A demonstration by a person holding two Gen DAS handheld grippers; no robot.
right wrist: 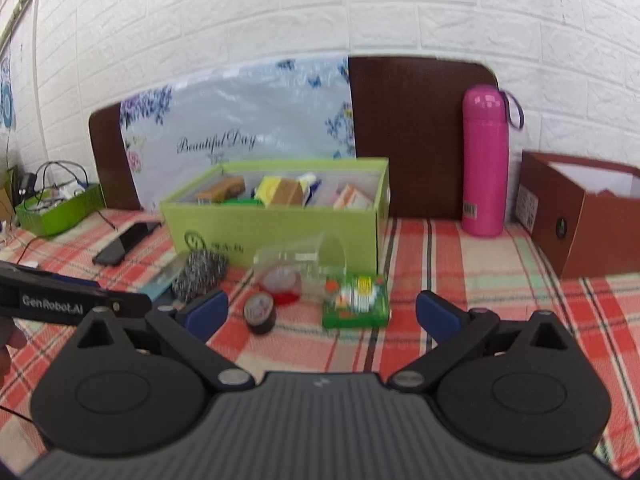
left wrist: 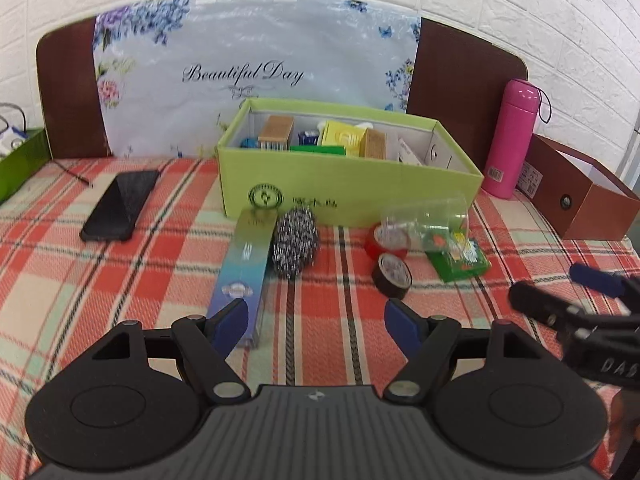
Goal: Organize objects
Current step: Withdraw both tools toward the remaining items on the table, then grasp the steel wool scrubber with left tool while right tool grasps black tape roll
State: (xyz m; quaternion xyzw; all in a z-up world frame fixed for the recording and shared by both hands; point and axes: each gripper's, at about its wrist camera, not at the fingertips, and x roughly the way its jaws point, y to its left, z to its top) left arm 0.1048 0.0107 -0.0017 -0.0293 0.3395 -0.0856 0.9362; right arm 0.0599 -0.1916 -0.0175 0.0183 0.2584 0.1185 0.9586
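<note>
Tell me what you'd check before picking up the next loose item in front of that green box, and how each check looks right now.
1. Left tool open and empty: ok.
2. Right tool open and empty: ok.
3. Green box open on top, with room left: ok at its right end, where bare floor shows.
4. Steel wool scrubber free to lift: not ok, it touches the long gradient box.
5. Black tape roll free of neighbours: cannot tell, the red tape roll sits very close.
6. Clear plastic cup stable: not ok, it lies tipped over the red roll.
</note>
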